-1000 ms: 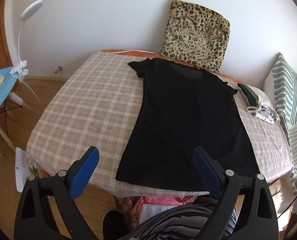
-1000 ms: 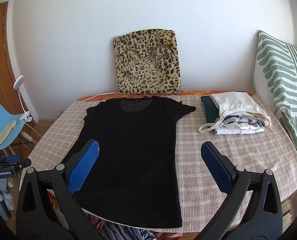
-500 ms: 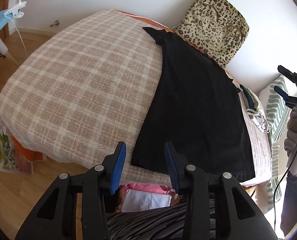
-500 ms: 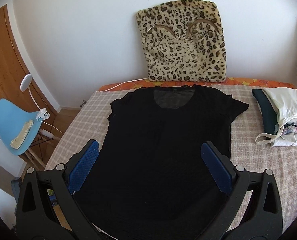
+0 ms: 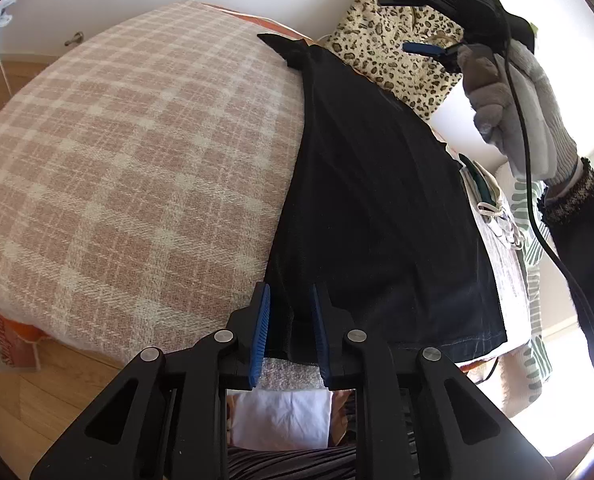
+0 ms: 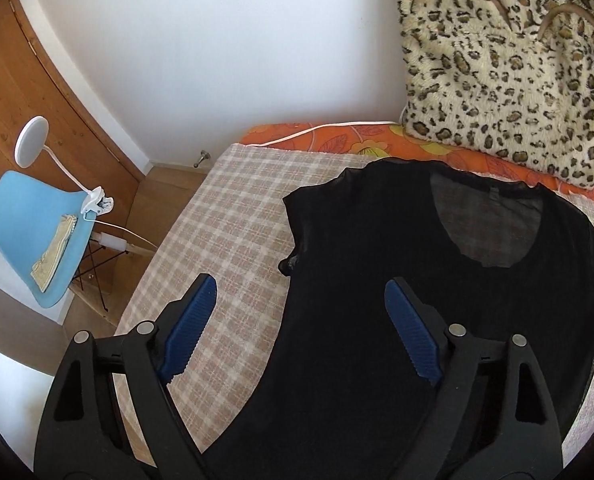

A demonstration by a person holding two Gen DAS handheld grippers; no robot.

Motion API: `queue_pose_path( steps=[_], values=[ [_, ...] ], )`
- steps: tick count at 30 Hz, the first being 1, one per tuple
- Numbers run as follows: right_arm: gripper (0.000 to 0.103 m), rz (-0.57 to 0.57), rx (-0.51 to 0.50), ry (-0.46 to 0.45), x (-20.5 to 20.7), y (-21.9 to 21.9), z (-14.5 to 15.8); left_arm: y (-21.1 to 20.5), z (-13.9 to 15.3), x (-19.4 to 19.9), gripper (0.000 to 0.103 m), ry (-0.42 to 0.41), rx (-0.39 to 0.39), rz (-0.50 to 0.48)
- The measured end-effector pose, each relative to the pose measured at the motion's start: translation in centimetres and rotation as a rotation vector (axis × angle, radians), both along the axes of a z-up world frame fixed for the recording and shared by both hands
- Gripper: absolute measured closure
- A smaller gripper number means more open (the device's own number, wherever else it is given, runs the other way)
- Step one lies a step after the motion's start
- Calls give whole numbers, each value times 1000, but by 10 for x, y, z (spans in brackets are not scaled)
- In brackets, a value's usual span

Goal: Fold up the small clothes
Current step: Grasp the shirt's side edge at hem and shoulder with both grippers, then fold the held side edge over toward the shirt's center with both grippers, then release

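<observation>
A black T-shirt (image 5: pixel 377 200) lies flat on the plaid-covered bed (image 5: pixel 137 160), neck toward the wall. In the left wrist view my left gripper (image 5: pixel 289 292) is low at the shirt's near left hem corner. Its jaws are closing, with a narrow gap left, and the dark hem fabric sits between the blue pads. In the right wrist view my right gripper (image 6: pixel 300 282) hovers over the T-shirt (image 6: pixel 377 240) near its left sleeve. Its jaws are wide, closing slightly, with nothing between them. The left wrist view also shows the right gripper (image 5: pixel 401 24) in a gloved hand (image 5: pixel 509 92).
A leopard-print cushion (image 6: pixel 497 60) leans on the wall behind the shirt. Folded clothes (image 5: pixel 493 208) and a green striped pillow (image 5: pixel 533 240) lie right of it. A blue chair (image 6: pixel 29 232) with a clip lamp (image 6: pixel 31 142) stands on the wood floor, left of the bed.
My left gripper dropped to the shirt's near hem corner and its jaws went from wide to nearly shut. My right gripper swept left over the shirt toward the left sleeve.
</observation>
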State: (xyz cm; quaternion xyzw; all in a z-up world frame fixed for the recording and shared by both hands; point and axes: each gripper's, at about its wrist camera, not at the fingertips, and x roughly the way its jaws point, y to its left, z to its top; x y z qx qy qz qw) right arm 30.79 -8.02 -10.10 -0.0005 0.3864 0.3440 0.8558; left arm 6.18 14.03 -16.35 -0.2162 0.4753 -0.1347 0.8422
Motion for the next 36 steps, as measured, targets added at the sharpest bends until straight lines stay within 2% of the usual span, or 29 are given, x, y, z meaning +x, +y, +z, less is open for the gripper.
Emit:
queue_pose_path(
  steps=[3,7,11,15,18,21,23,24,26,27,28,30,32,34,35,36],
  values=[
    [23,-12,-32,23,30,34,-15,-2,-1,2,86,-22,4,-19],
    [25,7,-96,14,54,75,-32,-2,-7,6,86,-36,-40,-26],
    [29,21,-158,24,76,108,-50,-4,-8,9,86,-71,-23,-42],
    [33,51,-241,10,90,139,-68,-4,-9,13,86,-79,-42,-54],
    [35,33,-318,-19,97,154,-81,-5,-12,14,92,-74,-54,-66],
    [42,26,-333,-10,105,158,-91,-7,-14,13,97,-77,-66,-83],
    [45,21,-355,-46,104,161,-92,-6,-14,13,98,-74,-76,-84],
    [51,17,-372,-61,104,162,-92,-5,-14,14,98,-70,-83,-83],
    [70,6,-402,-86,106,163,-91,-3,-15,15,99,-64,-98,-76],
    [85,4,-401,-83,107,162,-90,-3,-15,15,98,-63,-96,-73],
    [91,0,-391,-72,107,160,-88,-3,-14,14,98,-64,-90,-72],
    [93,-6,-376,-63,108,156,-86,-3,-12,12,98,-63,-61,-56],
    [94,-12,-378,-72,107,154,-86,-4,-8,9,83,-65,-35,-59],
    [94,-13,-372,-70,104,151,-86,-9,-2,5,70,-75,23,-68],
    [94,-12,-371,-71,103,150,-86,-12,1,4,56,-77,71,-65],
    [94,-12,-373,-75,103,149,-86,-15,3,2,48,-78,128,-55]
  ],
)
